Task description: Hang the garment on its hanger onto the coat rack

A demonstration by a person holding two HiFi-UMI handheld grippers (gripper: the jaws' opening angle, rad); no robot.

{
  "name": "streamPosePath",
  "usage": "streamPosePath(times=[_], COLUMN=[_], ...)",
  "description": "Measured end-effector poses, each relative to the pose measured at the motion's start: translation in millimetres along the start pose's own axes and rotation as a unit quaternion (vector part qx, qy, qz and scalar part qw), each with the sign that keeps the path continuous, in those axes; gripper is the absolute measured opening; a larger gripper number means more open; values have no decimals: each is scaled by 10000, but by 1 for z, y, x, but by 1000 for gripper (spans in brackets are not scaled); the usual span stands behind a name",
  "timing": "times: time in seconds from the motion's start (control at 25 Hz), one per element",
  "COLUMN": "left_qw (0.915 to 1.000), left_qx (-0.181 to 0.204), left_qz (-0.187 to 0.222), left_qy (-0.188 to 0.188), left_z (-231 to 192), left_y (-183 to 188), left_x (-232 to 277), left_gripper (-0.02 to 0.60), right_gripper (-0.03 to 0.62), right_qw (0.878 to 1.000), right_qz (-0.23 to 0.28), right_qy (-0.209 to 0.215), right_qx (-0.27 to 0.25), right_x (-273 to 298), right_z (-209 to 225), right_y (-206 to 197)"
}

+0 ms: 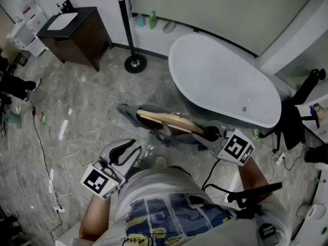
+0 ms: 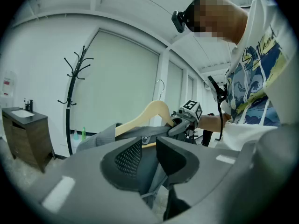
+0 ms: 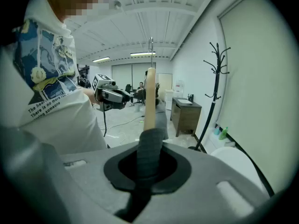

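Pinching the cloth-covered end of the hanger [image 1: 164,119], the right claw [image 1: 210,134] holds it and the garment [image 1: 130,116] roughly level, long axis running away from its tips, hook up; the left claw [image 1: 132,148] stands spread nearby.

Open floor [image 1: 97,101] leads to the coat rack [image 1: 124,22], between the dark cabinet [image 1: 82,35] and the bathtub [image 1: 225,81]

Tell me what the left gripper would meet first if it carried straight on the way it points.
Most likely the grey garment draped on the wooden hanger, which hangs right ahead of the left gripper's open jaws; depth is hard to judge from here.
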State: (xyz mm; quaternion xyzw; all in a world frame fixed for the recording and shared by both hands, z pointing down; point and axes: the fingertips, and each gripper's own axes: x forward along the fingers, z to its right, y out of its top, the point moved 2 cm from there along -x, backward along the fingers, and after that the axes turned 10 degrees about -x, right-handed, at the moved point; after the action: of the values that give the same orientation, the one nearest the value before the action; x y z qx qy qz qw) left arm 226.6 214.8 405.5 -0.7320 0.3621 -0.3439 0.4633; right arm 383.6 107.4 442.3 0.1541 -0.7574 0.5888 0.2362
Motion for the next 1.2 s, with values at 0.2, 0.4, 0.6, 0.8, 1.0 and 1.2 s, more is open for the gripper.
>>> streamPosePath(times=[0.2,0.4,0.6,0.8,1.0,1.2], left_qw=[9999,9999,9997,9995,9987,9985], left_qx=[127,100,-75,-251,-244,-13], left_qz=[-60,-37,25,17,307,228], left_qy=[24,113,217,177,-332,-496], left_z=[0,-8,-26,-58,-116,-206], left_y=[-1,6,6,1,20,57], left_x=[6,2,-5,-14,-16,-17], left_gripper=[97,97,97,97,97,97], right_gripper=[11,11,11,11,11,11], right_qw=[10000,9997,9986,9982,9985,9990], right_qz=[-34,-40,-46,-150,-252,-281], right_qy=[66,243,466,496,345,90], right_qx=[10,44,240,300,336,328], right_x=[-1,6,23,52,92,146], right_z=[-1,1,12,38,94,166], right_y=[-3,3,4,13,38,91])
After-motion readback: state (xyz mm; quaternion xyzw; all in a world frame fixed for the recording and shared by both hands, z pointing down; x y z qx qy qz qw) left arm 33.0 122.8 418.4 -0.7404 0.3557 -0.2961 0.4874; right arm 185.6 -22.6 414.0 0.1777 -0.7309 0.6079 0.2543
